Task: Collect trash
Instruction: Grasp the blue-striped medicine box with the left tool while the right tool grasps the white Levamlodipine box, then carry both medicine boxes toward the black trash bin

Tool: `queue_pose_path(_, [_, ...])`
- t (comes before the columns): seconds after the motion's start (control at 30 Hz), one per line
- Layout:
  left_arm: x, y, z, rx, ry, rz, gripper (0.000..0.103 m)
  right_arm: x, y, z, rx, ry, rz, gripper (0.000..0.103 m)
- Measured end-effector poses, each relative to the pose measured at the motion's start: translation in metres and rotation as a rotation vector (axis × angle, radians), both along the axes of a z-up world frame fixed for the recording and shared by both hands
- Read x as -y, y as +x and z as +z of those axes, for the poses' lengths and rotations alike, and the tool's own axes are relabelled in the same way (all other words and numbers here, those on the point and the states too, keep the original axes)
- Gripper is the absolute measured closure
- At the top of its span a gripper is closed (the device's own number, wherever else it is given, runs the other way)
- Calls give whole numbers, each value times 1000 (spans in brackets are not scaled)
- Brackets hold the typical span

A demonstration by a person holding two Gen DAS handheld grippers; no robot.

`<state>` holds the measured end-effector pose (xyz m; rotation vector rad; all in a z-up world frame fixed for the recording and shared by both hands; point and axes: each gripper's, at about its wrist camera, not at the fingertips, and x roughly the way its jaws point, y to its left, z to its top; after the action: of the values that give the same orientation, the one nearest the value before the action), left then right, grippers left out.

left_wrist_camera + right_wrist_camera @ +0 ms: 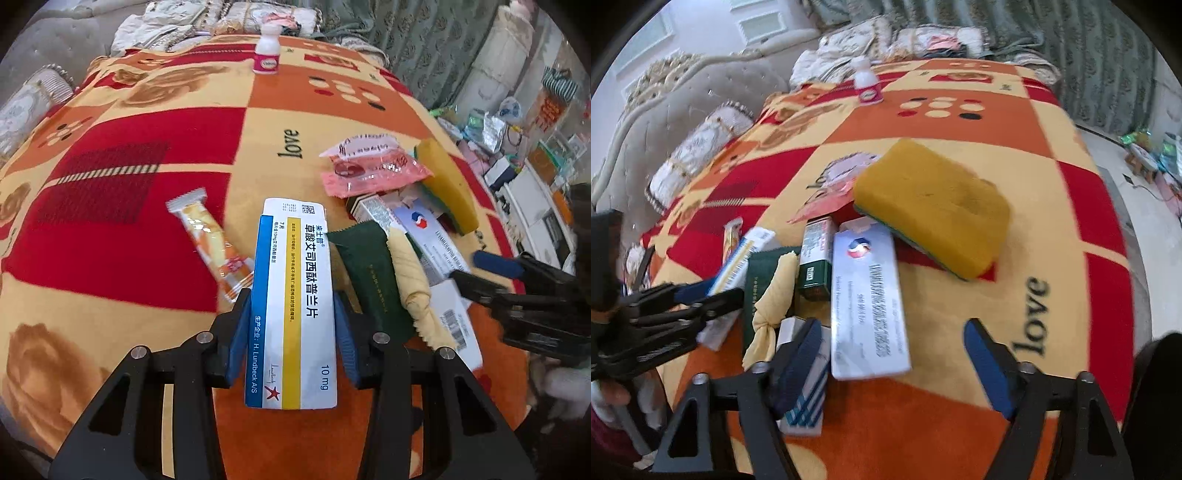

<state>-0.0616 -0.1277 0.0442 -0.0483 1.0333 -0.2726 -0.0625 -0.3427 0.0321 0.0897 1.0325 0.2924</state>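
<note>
From the left wrist view, furthest left on the blanket (122,155) lay a snack bar (212,245), flat and crinkly, light and probably slippery in its wrapper. Next came my left gripper (291,339), its blue pads pressed against the long sides of the white box (291,295), a medicine carton that stuck out forward between the fingers. I judged it light and stiff but easy to crush, so a hold across the narrow width near one end suited it. Right of it sat the pile: a green sachet (365,280), a soft yellow cloth (410,280) twisted into a roll, a pink wrapper (373,171) and a sponge (448,188) leaning over smaller boxes. In the right wrist view, my right gripper (890,365) stood with its jaws apart and pressing on nothing, straddling the near end of the pale carton (868,299), which lay flat on the blanket among the pile. The frame was blurred there, so I could not say whether the left pad touched the striped box (809,398) beside it. That carton looked light and rigid; its long edges were the place to pinch. A small bottle (266,51) stood upright far back, well apart from everything.
</note>
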Motion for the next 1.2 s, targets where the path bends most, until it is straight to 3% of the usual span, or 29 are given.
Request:
queue_pose_path(0.23, [-3,-12,22,46,-24,3,62,-23,26,-16,-30,-63,44,45])
queue_pose_path(0.3, [0,-15,28,60,-26,-5,62,-25,26,-17,-3,-98,50,56])
queue_pose_path(0.57, [11,-23,33,64,-55,-40,62,13,-28,-4,-10,-91,5,57])
queue_pose_path(0.73, [28,-32,35,66,-58,-74,62,37,-66,-12,-53,-81,-18,57])
queue_pose_path(1.0, [50,-53,48,92,-52,-113,62,32,-75,-14,14,-112,-46,57])
queue_pose_path(1.2, [74,-61,51,103,-42,-153,62,42,-91,13,74,-73,-62,57])
